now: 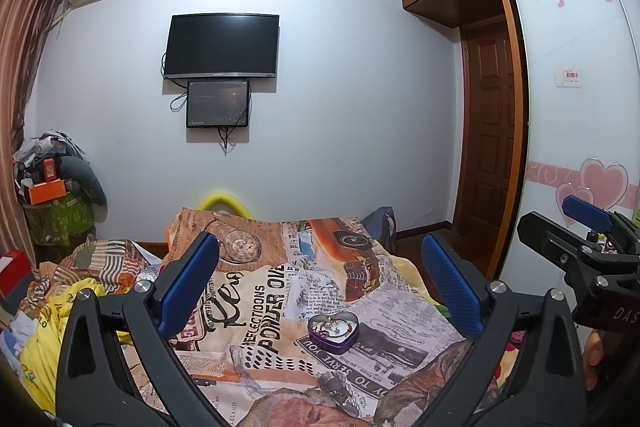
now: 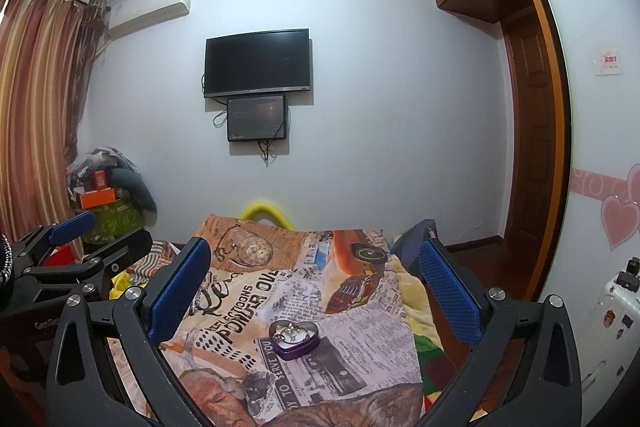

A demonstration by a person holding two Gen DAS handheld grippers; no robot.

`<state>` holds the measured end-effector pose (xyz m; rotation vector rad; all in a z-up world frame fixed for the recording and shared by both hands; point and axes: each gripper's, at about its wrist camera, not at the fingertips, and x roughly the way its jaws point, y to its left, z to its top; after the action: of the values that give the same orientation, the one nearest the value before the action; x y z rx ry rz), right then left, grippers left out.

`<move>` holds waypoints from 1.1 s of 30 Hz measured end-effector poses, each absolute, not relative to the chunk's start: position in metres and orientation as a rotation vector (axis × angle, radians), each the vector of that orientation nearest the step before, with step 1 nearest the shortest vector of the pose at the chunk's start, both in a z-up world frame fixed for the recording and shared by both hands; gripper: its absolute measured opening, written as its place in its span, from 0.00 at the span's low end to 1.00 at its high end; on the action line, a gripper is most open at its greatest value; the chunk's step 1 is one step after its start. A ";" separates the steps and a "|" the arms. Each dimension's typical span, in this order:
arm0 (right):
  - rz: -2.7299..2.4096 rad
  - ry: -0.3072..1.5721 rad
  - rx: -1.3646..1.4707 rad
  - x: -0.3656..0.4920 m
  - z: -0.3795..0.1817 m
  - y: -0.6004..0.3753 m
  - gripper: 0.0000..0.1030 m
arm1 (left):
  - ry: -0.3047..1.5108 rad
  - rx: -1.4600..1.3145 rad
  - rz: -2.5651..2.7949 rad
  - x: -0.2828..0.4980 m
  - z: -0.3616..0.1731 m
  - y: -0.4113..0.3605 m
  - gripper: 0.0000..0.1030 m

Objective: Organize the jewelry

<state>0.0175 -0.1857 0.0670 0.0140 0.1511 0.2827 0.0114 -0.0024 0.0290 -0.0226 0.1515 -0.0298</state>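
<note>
A small purple heart-shaped metal tin (image 1: 333, 332) sits lidless on a newspaper-print blanket (image 1: 392, 311) spread over the bed. Inside it lies a tangle of gold and silver jewelry (image 2: 291, 331); individual pieces are too small to tell apart. The left gripper (image 1: 320, 287), black-framed with blue ribbed pads, has its jaws spread wide and holds nothing; the tin lies beyond and between its fingers, not touching them. The right gripper (image 2: 316, 289) is likewise spread wide and bare, hanging short of the tin. In the left view the right gripper appears at the frame's right edge, partly cut off. A dark wall-mounted television (image 2: 257, 62) hangs above a smaller screen (image 2: 257, 117) whose display is dim and unreadable.
</note>
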 end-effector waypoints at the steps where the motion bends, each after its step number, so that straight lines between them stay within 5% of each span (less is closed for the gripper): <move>1: 0.283 0.152 0.014 0.017 0.067 -0.186 1.00 | 0.152 -0.023 -0.031 0.012 0.030 -0.004 0.99; 33: 0.271 0.165 0.031 0.019 0.066 -0.193 1.00 | 0.184 -0.027 -0.073 0.017 0.029 -0.005 0.99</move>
<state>0.0194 -0.1925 0.0655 0.0313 0.1651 0.2708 0.0166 -0.0051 0.0289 -0.0270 0.1844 -0.0728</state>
